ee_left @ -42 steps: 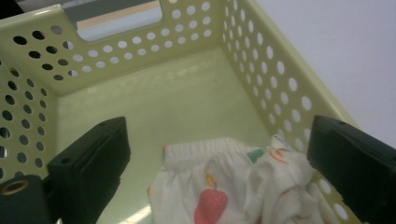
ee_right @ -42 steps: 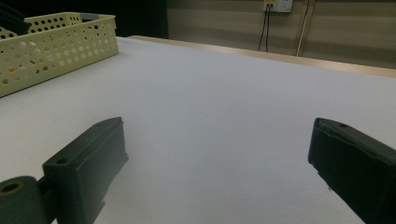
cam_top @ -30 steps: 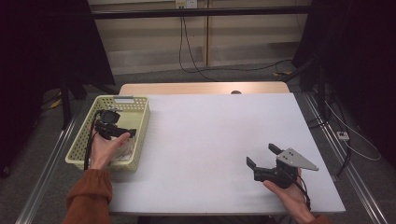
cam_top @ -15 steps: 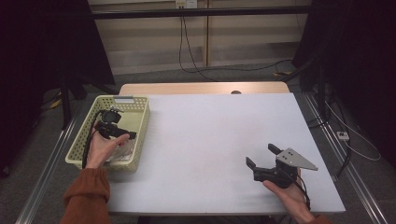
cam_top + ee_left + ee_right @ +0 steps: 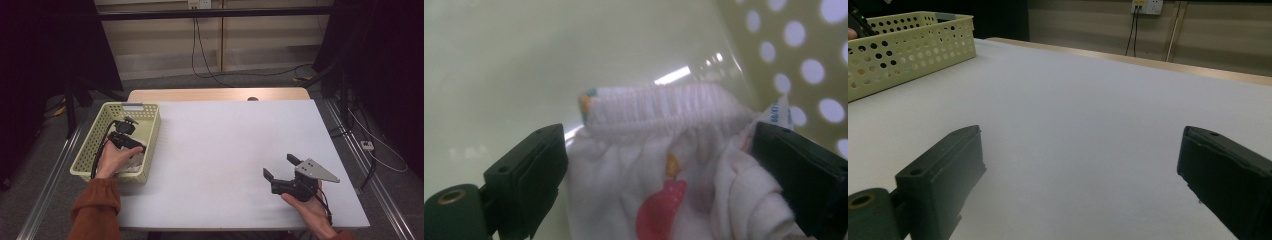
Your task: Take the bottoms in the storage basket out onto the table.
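Observation:
A white garment (image 5: pixel 664 150) with an elastic waistband and a red print lies in the pale yellow perforated basket (image 5: pixel 154 132) at the table's left. My left gripper (image 5: pixel 659 165) is open, one jaw on each side of the garment, not closed on it. From above, a hand holds the left gripper (image 5: pixel 129 145) down inside the basket, over the white garment (image 5: pixel 134 164). My right gripper (image 5: pixel 279 166) rests open near the table's front right, nothing between its jaws. In its own view the right gripper (image 5: pixel 1083 175) faces across bare table.
The white table (image 5: pixel 225 140) stretches wide between the basket and the right hand. The basket (image 5: pixel 908 45) stands far off at the upper left in the right gripper view. Cables hang at the back wall beyond the table's wooden far edge (image 5: pixel 220 95).
The left gripper has dipped lower into the basket, toward its near end and the garment. The right gripper has stayed put.

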### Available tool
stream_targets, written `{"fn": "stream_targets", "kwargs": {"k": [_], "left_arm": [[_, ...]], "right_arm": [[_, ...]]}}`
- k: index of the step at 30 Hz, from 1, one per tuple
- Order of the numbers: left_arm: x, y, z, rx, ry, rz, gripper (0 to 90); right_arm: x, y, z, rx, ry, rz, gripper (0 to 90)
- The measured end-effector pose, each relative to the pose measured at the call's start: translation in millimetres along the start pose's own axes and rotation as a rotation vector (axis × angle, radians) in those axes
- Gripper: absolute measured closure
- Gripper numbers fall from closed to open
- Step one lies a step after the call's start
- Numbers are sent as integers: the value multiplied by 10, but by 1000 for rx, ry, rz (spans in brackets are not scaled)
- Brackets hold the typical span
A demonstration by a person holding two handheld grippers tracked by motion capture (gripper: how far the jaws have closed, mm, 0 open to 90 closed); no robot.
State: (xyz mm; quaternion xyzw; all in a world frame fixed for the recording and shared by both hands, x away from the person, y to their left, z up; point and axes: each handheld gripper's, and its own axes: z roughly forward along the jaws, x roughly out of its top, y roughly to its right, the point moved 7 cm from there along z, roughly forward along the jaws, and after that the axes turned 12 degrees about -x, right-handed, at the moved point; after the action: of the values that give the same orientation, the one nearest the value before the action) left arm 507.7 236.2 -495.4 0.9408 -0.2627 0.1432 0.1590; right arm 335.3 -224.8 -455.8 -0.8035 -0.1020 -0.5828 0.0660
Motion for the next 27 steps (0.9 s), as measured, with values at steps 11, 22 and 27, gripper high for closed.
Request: {"fn": "stream_targets", "kwargs": {"k": [11, 22, 27], "left_arm": [[-7, 71, 8, -71, -22, 4, 335], [20, 190, -3, -107, -30, 32, 706], [43, 188, -36, -68, 0, 42, 761]], "right_arm": [[-5, -3, -4, 4, -2, -2, 48], [-8, -6, -18, 7, -3, -2, 50], [-7, -3, -23, 8, -2, -2, 50]]}}
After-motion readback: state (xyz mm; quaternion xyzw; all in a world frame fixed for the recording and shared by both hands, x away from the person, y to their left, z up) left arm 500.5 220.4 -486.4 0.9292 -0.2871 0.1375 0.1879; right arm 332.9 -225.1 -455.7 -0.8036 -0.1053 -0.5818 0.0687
